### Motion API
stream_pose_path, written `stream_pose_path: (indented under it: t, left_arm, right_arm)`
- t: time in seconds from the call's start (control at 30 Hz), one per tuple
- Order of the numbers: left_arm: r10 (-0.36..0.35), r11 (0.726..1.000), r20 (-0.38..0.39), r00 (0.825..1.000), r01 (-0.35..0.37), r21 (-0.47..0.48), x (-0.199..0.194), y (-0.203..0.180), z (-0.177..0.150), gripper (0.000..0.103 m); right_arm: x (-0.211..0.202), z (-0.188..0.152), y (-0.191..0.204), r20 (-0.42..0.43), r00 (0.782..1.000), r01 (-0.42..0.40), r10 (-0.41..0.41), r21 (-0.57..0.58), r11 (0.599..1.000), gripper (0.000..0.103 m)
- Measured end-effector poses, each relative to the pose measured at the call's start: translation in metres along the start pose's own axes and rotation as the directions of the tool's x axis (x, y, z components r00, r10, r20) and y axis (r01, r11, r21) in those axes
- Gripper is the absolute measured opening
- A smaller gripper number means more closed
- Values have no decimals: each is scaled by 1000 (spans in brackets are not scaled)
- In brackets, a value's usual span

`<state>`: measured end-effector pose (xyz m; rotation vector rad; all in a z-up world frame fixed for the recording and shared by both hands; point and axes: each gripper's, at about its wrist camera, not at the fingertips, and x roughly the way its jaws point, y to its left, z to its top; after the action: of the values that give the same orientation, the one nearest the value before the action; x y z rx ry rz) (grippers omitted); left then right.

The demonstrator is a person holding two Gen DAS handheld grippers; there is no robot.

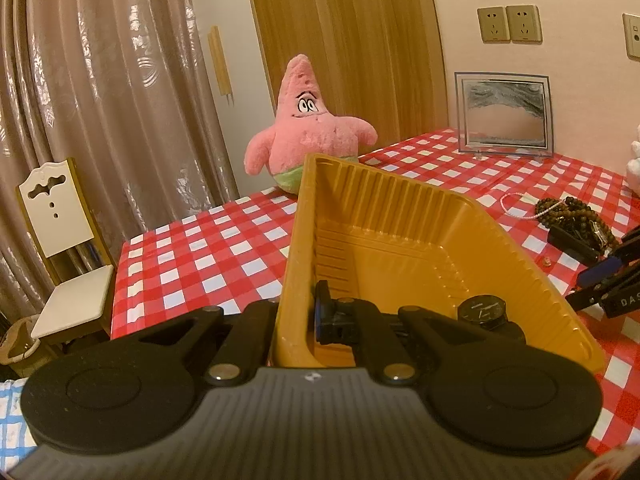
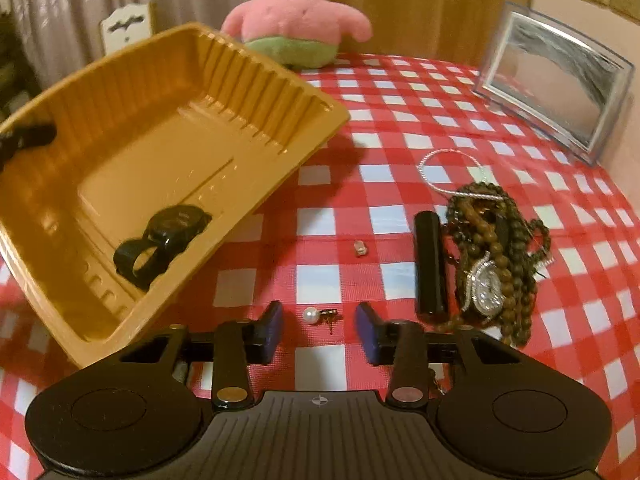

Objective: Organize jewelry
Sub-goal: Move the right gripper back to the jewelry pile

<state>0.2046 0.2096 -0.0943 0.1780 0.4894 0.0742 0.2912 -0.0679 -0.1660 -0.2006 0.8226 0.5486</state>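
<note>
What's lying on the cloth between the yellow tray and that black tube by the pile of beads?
In the right wrist view, one small silvery piece lies on the checked tablecloth between the yellow tray and the black tube; too small to identify.

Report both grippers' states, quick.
Left gripper: shut on the yellow tray wall.
Right gripper: open, pearl earring between its fingers, ungripped.

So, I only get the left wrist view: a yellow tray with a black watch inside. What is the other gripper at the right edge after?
Observer: The right gripper is open, with a pearl earring lying between its fingers, untouched.
Operator: And that dark heap beyond it, just beads?
Observer: Not only. A sparkly silver watch lies tangled in the brown beads.
</note>
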Motion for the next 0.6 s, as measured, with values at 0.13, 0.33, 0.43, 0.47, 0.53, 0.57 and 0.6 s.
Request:
stream_pose_path:
  t: [0.13,0.33,0.43,0.47,0.53,0.57,0.6]
  left_arm:
    - [2,1000,-1,1000,-2,-3,0,1,0,4]
    - [1,1000,-3,1000,-1,-3,0,1,0,4]
    - [2,1000,-6,1000,-2,-5,1,1,0,4]
    - [3,1000,-6,1000,-3,-3,1,1,-1,4]
    - [5,1000,-5,1000,-5,5,1,0,-1,4]
    - [4,1000,-6,1000,-4,4,2,1,-1,4]
    - [4,1000,-7,1000,-4,5,2,1,-1,4]
  right_arm:
    - [1,0,2,2,1000,4,-4,-20,1000,21]
    - [-2,3,1,9,1000,7,-7,-25,1000,19]
    - [-7,8,1,22,1000,0,1,-14,1000,19]
    - [-14,15,1,42,999,-22,21,8,1000,19]
    - [-18,19,1,53,998,-34,34,13,999,19]
    - [-25,27,4,74,995,-69,67,23,997,19]
    - [-29,32,5,86,992,-92,90,28,995,19]
